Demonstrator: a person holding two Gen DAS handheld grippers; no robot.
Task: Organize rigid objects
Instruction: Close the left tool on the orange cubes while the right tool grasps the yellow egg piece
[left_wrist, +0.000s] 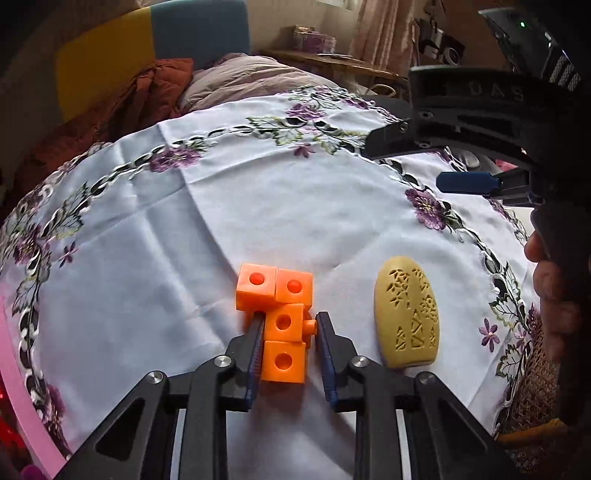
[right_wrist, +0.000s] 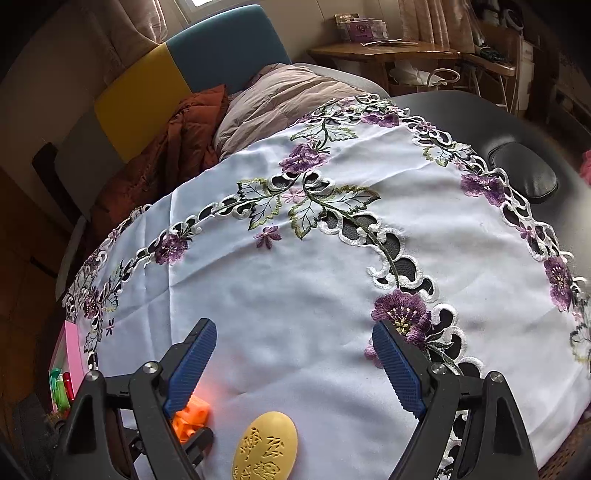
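The left tool (left_wrist: 290, 332) is clenching on the orange block cluster (left_wrist: 280, 317), which is lying on the cloth-covered surface (left_wrist: 184, 221) beside the yellow carved oval (left_wrist: 406, 314); the right tool (right_wrist: 295, 354) is hanging released. Next, I think, is lifting without the cubes separating; no container is showing

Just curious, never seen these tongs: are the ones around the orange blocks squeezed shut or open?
Shut: the left gripper has its blue pads against the orange blocks, one side on a peg.
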